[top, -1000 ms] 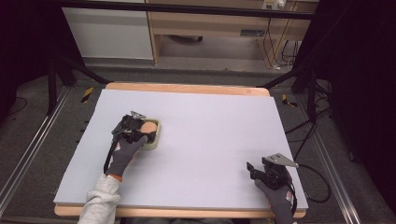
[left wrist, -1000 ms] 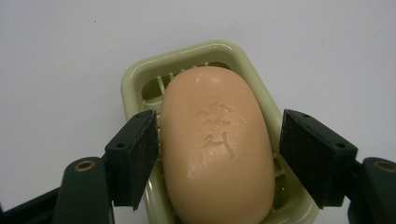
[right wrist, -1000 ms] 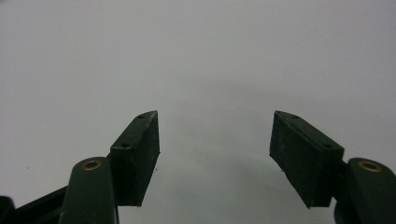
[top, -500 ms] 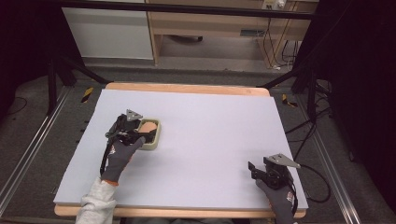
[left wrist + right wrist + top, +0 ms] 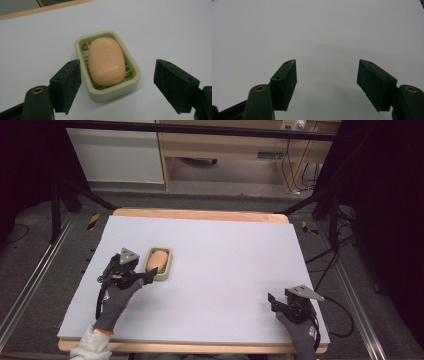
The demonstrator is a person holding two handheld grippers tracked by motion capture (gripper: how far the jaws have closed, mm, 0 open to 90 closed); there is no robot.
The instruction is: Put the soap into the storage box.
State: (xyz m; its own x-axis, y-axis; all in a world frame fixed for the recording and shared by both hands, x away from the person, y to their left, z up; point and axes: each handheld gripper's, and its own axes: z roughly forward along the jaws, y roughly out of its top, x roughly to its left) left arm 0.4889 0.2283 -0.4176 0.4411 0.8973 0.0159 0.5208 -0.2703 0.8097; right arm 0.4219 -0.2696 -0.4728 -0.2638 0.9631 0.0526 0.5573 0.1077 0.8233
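Note:
A peach oval soap bar lies in a pale green soap dish on the left half of the white board. In the high view the soap and dish sit just right of my left gripper. My left gripper stands open. Its jaws have just been opening. The dish's near end lies in the gap and the pads touch nothing. My right gripper rests at the board's front right, open over bare board.
The white board lies on a wooden table and has free room across its middle and right. Black frame legs and cables stand off the table's right side. A shelf unit is beyond the far edge.
My left gripper has drawn back to the left and toward the person, off the dish, with its jaws spreading. The soap now lies uncovered in the dish. The right gripper has kept still.

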